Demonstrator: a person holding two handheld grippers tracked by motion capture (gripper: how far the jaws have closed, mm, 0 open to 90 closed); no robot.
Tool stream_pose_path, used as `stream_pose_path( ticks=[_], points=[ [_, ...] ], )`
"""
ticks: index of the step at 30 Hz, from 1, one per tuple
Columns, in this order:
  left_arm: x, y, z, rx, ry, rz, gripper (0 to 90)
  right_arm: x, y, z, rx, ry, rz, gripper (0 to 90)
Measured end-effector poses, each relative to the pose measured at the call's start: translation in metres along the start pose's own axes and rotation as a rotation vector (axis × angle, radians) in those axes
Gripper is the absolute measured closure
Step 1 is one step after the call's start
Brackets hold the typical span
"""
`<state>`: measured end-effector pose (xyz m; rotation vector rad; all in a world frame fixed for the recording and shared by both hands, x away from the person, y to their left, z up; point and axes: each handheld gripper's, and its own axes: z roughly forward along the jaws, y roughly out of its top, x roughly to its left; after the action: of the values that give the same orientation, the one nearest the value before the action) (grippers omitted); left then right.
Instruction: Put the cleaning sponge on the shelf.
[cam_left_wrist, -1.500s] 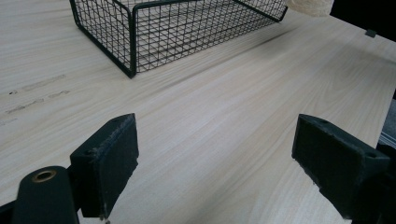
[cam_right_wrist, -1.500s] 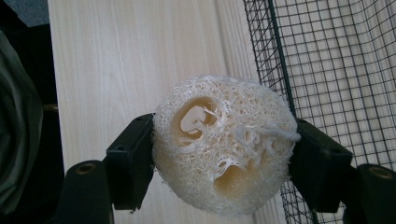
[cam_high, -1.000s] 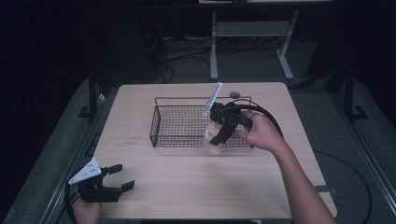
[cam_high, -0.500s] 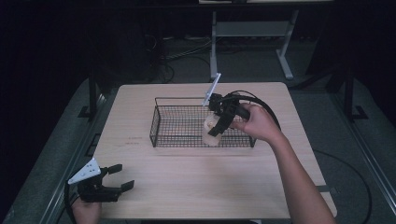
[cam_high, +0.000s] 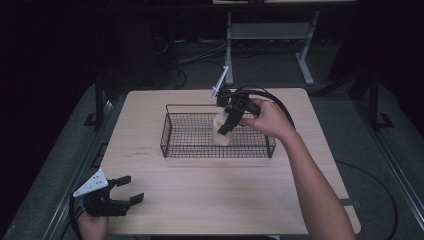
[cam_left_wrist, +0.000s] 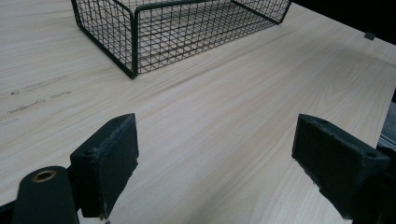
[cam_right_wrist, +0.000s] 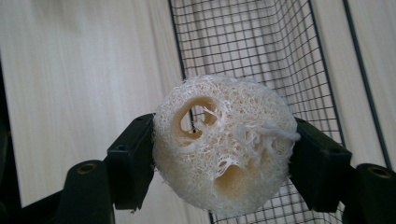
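Loofah (cam_right_wrist: 224, 147) clamped between right hand-held gripper (cam_right_wrist: 224, 154) jaws, above wire basket (cam_right_wrist: 299, 60).

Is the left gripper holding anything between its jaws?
No: the left gripper stands open, with bare table between its jaws.

Loofah carried leftward over the basket

The right gripper (cam_high: 226, 127), clamped on the loofah piece (cam_high: 221, 131), has been shifted from the wire basket's (cam_high: 175, 145) right part toward its middle and raised slightly; the forearm has been swung left with it.
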<state>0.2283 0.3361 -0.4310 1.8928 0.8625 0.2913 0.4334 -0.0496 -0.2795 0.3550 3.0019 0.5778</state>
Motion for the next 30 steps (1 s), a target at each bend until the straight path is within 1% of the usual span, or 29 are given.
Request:
stream_pose_path(
  ticks=[1, 2, 3, 5, 8, 11, 13, 14, 15, 16, 19, 21, 26, 29, 30],
  points=[
    [0.000, 0.000, 0.000, 0.001, 0.000, 0.002, 13.4, -0.002, 0.001, 0.001, -0.004, 0.000, 0.006, 30.2],
    [0.000, 0.000, -0.001, 0.001, 0.000, 0.002, 13.4, -0.006, 0.001, 0.003, -0.008, 0.010, 0.008, 30.2],
    [0.000, 0.000, -0.001, 0.000, 0.001, 0.001, 13.4, -0.006, 0.001, 0.003, -0.008, 0.010, 0.008, 30.2],
    [0.000, 0.000, -0.001, -0.001, 0.001, -0.001, 13.4, -0.010, 0.001, 0.007, -0.001, 0.008, 0.022, 30.2],
    [0.001, -0.001, -0.001, -0.003, 0.001, -0.003, 13.4, -0.014, -0.001, 0.009, 0.001, 0.002, 0.033, 30.2],
    [0.001, -0.001, -0.002, -0.004, 0.001, -0.004, 13.4, -0.019, -0.002, 0.010, -0.011, -0.012, 0.047, 30.2],
    [0.001, -0.001, -0.002, -0.005, 0.000, -0.005, 13.4, -0.021, -0.003, 0.010, -0.015, -0.017, 0.047, 30.2],
    [0.001, -0.001, -0.001, -0.003, 0.000, -0.006, 13.4, -0.025, -0.003, 0.012, -0.017, -0.025, 0.059, 30.2],
    [0.001, -0.001, -0.001, -0.003, 0.000, -0.006, 13.4, -0.025, -0.003, 0.012, -0.017, -0.025, 0.059, 30.2],
    [0.001, -0.001, -0.001, -0.003, -0.001, -0.005, 13.4, -0.028, -0.004, 0.016, -0.007, -0.026, 0.070, 30.2],
    [0.001, -0.001, -0.002, -0.002, -0.001, -0.003, 13.4, -0.030, -0.004, 0.020, 0.006, -0.031, 0.070, 30.3],
    [0.001, -0.001, -0.002, -0.003, 0.001, -0.006, 13.4, -0.032, -0.004, 0.025, 0.015, -0.029, 0.079, 30.3],
    [0.000, -0.001, -0.002, -0.004, 0.000, -0.006, 13.4, -0.040, -0.004, 0.032, 0.020, -0.033, 0.099, 30.2],
    [0.000, -0.001, -0.001, -0.006, -0.002, -0.009, 13.4, -0.042, -0.004, 0.035, 0.025, -0.037, 0.102, 30.2],
    [0.000, -0.001, -0.001, -0.009, -0.002, -0.009, 13.4, -0.046, -0.005, 0.039, 0.029, -0.031, 0.118, 30.2]
  ],
)
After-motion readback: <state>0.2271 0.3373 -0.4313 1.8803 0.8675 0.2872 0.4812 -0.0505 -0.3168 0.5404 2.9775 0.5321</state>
